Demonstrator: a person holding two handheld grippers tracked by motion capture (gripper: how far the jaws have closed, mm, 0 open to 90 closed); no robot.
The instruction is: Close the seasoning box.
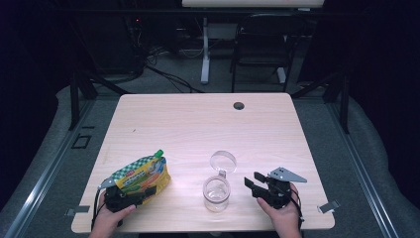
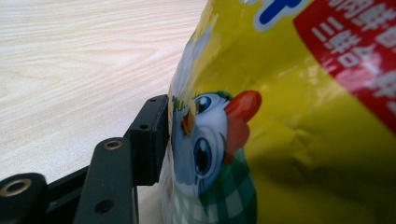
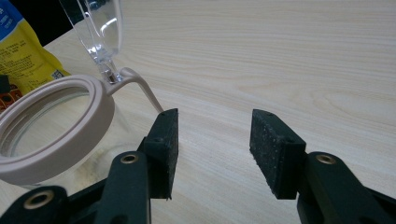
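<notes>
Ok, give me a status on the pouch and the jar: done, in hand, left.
Done: the jar stands with its lid flipped open. In hand: the yellow pouch lies flat, its bottom in the left claw, one pad against it; grip unclear. The right claw sits open beside the jar. Left: the green cap looks still on, and the jar looks empty.

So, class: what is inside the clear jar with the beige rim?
The jar looks empty: through its open beige rim only glass and table show. Its hinged clear lid stands open. The rim hides part of the bottom.
</notes>
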